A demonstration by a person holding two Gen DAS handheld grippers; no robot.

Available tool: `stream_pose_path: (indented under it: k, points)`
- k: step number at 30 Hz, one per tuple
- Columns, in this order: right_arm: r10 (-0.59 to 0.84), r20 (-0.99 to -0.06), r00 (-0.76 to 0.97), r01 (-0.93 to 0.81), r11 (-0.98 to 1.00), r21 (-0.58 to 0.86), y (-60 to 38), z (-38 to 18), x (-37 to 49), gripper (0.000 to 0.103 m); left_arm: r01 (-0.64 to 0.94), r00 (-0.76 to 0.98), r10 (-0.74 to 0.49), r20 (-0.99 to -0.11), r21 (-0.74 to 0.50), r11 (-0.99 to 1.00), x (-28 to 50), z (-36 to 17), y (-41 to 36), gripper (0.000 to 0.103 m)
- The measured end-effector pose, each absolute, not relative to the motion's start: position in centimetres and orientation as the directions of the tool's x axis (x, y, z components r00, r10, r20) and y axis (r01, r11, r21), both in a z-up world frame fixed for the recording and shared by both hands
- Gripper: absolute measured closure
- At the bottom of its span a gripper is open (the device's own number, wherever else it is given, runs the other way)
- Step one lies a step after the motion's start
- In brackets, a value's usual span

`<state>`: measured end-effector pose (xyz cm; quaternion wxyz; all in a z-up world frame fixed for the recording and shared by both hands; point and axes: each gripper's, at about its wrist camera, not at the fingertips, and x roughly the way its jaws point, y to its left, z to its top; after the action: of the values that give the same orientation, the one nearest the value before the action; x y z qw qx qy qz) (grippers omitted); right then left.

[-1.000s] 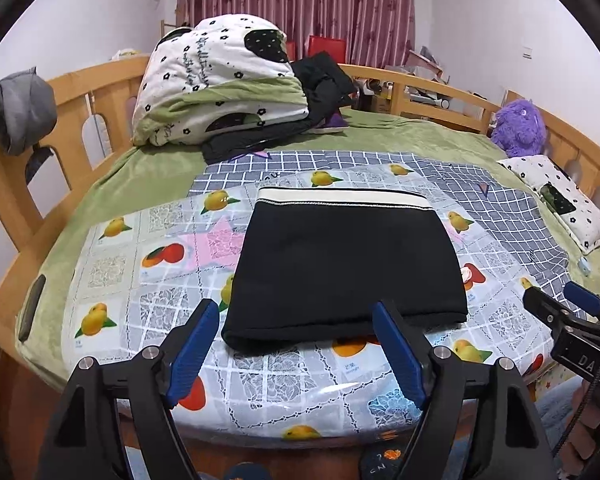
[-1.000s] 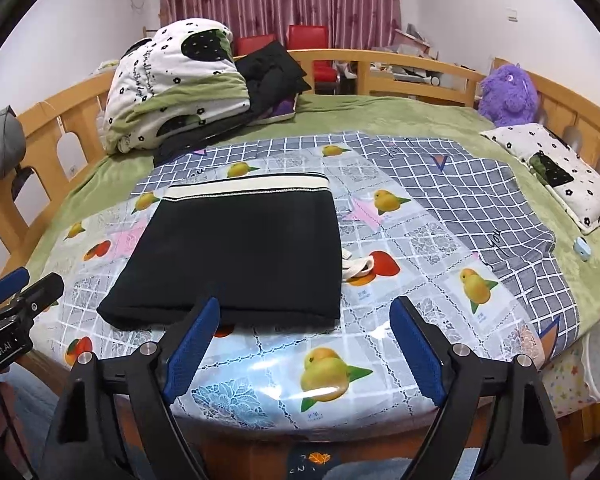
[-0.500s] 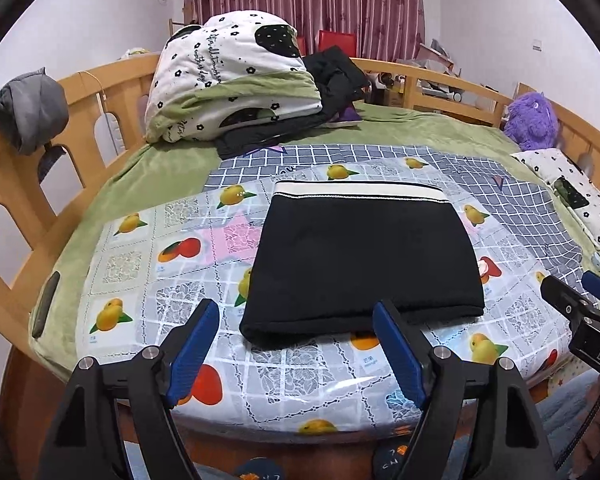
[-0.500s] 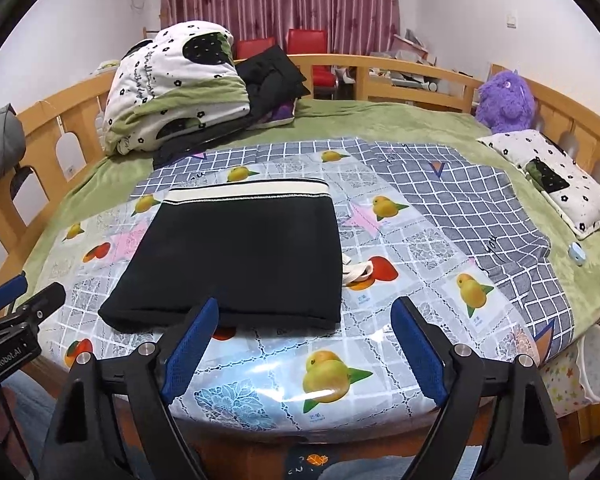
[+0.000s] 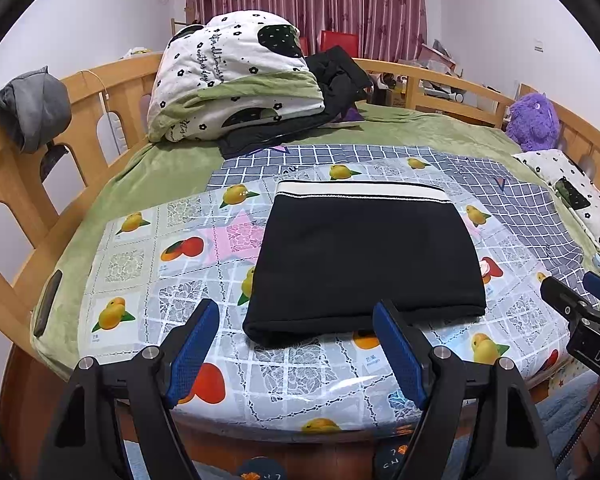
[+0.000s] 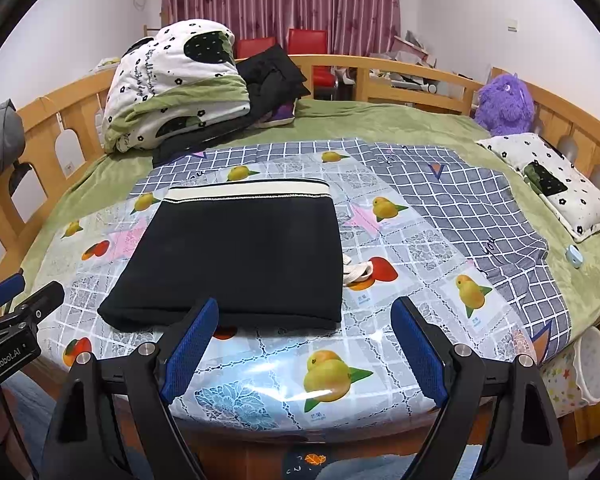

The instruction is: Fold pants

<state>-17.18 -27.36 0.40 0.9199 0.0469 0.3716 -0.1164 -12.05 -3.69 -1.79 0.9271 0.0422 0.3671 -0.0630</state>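
— Pants point(image 5: 364, 256) first! Where do we see them?

— We see them lying flat on the shiny fruit mat point(image 5: 148, 264), folded into a neat black block. Their white band point(image 5: 360, 191) is on the far side, away from us.

— What are our two tools doing?

— Our left gripper point(image 5: 296, 344) is spread wide and holds nothing. It hangs near the front edge of the pants and does not touch them. Our right gripper point(image 6: 306, 340) is spread wide too, with nothing between its blue pads point(image 6: 190, 344). It hangs over the front edge of the mat, near the right front corner of the pants.

— What is under the mat?

— We see a gray checked cloth point(image 6: 472, 208) sticking out on the right, and under that a green blanket point(image 6: 380, 124) on the wooden bed point(image 5: 100, 96).

— And farther back?

— We see a rolled white quilt with black flowers point(image 5: 236, 68), with dark clothes point(image 5: 336, 76) just beside it. A purple fluffy toy point(image 6: 504, 98) sits by the right rail, near a small white pillow point(image 6: 556, 184). Red curtains point(image 5: 308, 0) hang behind it all.
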Motion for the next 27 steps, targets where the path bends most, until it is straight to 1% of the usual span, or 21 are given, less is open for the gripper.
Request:
stream_pose_path:
  k: [27]
  points:
    - [-0.185,-0.698,0.691,0.255,0.967,-0.004,-27.11,0.30,-17.08,0.016,0.144,0.728,-0.085,-0.680,0.030,0.989,-12.03,-1.80,-3.84,0.025]
